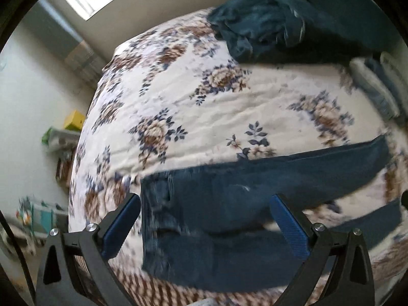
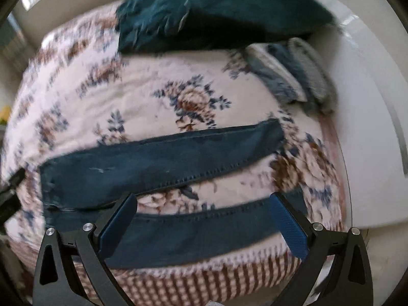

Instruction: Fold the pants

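Dark blue jeans (image 1: 229, 199) lie flat on a floral bedspread (image 1: 204, 97), waistband to the left and both legs running right. My left gripper (image 1: 205, 201) is open above the waist and seat of the jeans, holding nothing. In the right wrist view the two legs (image 2: 163, 158) lie apart with bedspread (image 2: 142, 81) showing between them. My right gripper (image 2: 204, 201) is open over the near leg (image 2: 193, 232), empty. The other gripper's black tip (image 2: 11, 191) shows at the left edge.
A heap of dark teal cloth (image 1: 275, 25) lies at the far side of the bed. Folded grey and blue garments (image 2: 293, 76) are stacked at the far right. A white wall or headboard (image 2: 369, 127) borders the right. Floor clutter (image 1: 61, 132) sits left of the bed.
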A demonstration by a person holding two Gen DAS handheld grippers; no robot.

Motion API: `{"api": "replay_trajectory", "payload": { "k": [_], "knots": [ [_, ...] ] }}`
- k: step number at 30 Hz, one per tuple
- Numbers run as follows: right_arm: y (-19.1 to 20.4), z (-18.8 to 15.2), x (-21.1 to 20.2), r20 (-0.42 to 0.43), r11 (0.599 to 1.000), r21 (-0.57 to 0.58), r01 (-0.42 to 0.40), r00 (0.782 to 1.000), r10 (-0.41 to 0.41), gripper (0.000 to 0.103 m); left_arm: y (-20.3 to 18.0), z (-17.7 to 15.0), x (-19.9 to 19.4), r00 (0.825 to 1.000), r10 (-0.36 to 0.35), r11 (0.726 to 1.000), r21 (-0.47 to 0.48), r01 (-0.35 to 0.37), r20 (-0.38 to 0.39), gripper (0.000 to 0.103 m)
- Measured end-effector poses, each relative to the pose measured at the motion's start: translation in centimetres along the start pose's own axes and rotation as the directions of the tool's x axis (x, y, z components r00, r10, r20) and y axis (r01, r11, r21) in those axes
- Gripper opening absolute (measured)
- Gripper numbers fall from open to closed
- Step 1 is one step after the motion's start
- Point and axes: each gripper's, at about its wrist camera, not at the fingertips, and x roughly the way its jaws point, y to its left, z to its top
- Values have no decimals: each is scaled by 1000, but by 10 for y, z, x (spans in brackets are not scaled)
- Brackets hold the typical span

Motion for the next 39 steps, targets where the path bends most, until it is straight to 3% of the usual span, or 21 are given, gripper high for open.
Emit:
{"api": "replay_trajectory", "payload": {
  "k": [3,7,10,12,14,16,19,21,24,25,26,27,29,31,34,38,39],
  "knots": [
    [23,22,77,-63,995,-95,41,997,-47,103,-16,12,60,999,21,995,99,-17,-38,103],
    [48,40,183,-148,969,-235,72,983,-109,103,-41,18,144,989,70,965,261,-35,-128,103],
    [75,50,261,-209,920,-383,84,962,-174,103,-57,21,198,979,104,936,351,-37,-175,103],
    [87,49,291,-221,887,-453,85,954,-204,103,-69,23,231,972,132,910,413,-41,-194,103],
    [102,56,324,-221,843,-532,80,948,-229,103,-79,28,261,964,143,884,468,-23,-224,103],
    [117,65,353,-223,791,-608,65,942,-249,103,-87,32,287,949,117,858,511,51,-292,103],
    [132,78,382,-266,719,-695,-7,932,-247,103,-97,35,309,936,97,808,576,126,-340,103],
    [135,85,390,-289,692,-721,-48,928,-237,103,-100,40,318,923,74,794,582,175,-379,103],
    [138,90,395,-319,656,-746,-119,928,-195,86,-96,45,320,907,16,789,563,247,-421,99],
    [138,91,392,-332,651,-744,-148,928,-168,70,-94,44,318,906,-12,786,556,270,-423,89],
    [137,91,390,-348,654,-736,-175,926,-144,54,-90,42,313,899,-64,782,537,315,-434,71],
    [137,91,387,-361,663,-723,-195,925,-122,46,-88,41,308,894,-94,782,524,338,-437,64],
    [136,89,378,-342,674,-714,-188,934,-101,22,-82,40,297,885,-137,792,487,367,-445,34],
    [129,92,371,-323,704,-687,-178,943,-76,12,-71,38,287,895,-137,822,456,342,-424,17],
    [104,90,353,-309,769,-609,-195,951,-4,8,-52,40,265,902,-181,864,376,336,-391,8],
    [68,86,317,-262,844,-492,-214,961,91,7,-24,23,217,929,-222,907,288,308,-297,7],
    [60,84,307,-248,855,-469,-222,962,113,7,-16,19,204,929,-240,916,252,313,-283,7]
  ]
}}
